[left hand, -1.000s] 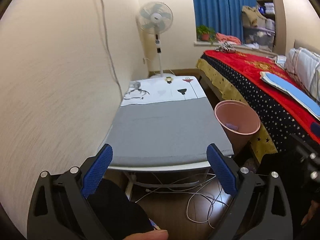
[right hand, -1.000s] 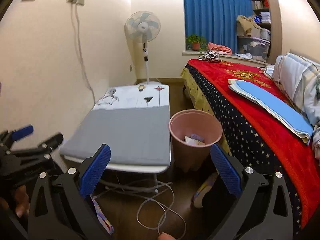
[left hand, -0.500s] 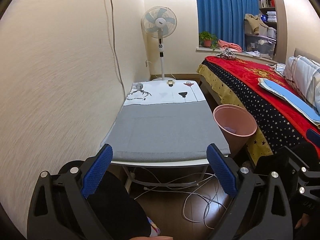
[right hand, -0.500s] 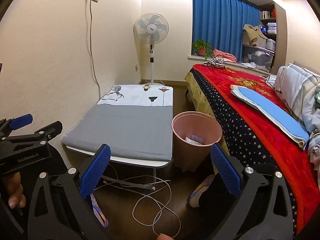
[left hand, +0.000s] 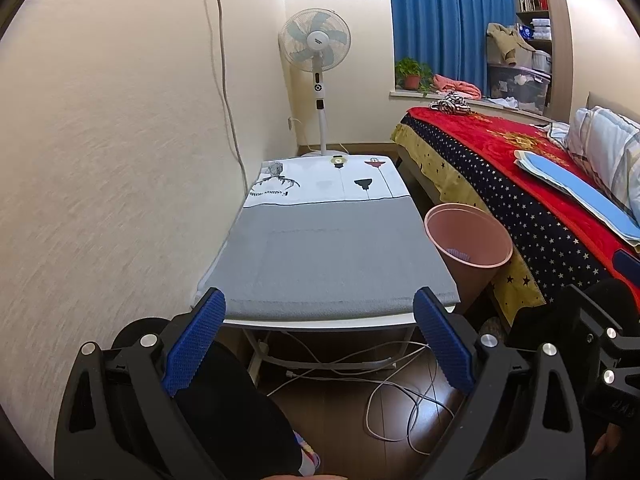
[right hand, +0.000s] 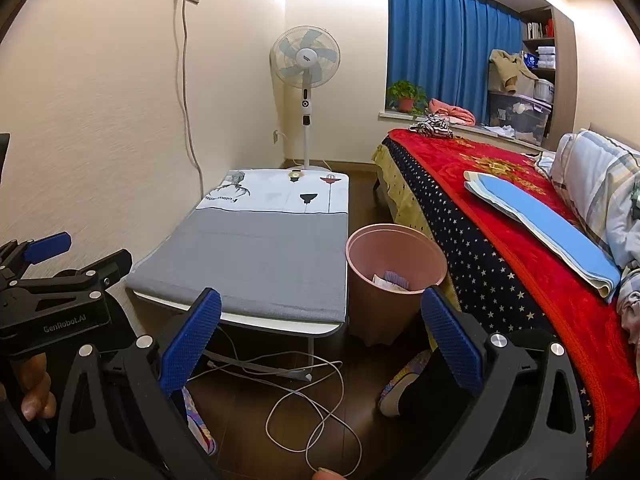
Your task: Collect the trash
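Observation:
A pink trash bin (right hand: pixel 394 280) stands on the floor between the low table and the bed, with pieces of trash (right hand: pixel 390 280) inside; it also shows in the left wrist view (left hand: pixel 468 248). My left gripper (left hand: pixel 318 344) is open and empty, held back from the table's near edge. My right gripper (right hand: pixel 320 340) is open and empty, held before the table's near corner and the bin. The left gripper (right hand: pixel 52 280) also shows at the left of the right wrist view.
A low table (left hand: pixel 332 256) with a grey and white cover runs along the left wall. A bed with a red blanket (right hand: pixel 520 240) lies on the right. A standing fan (right hand: pixel 306 92) is at the back. White cables (right hand: pixel 312 400) lie on the floor under the table.
Both grippers have pulled back and risen a little, so the table and bin look smaller and farther. Both stay open.

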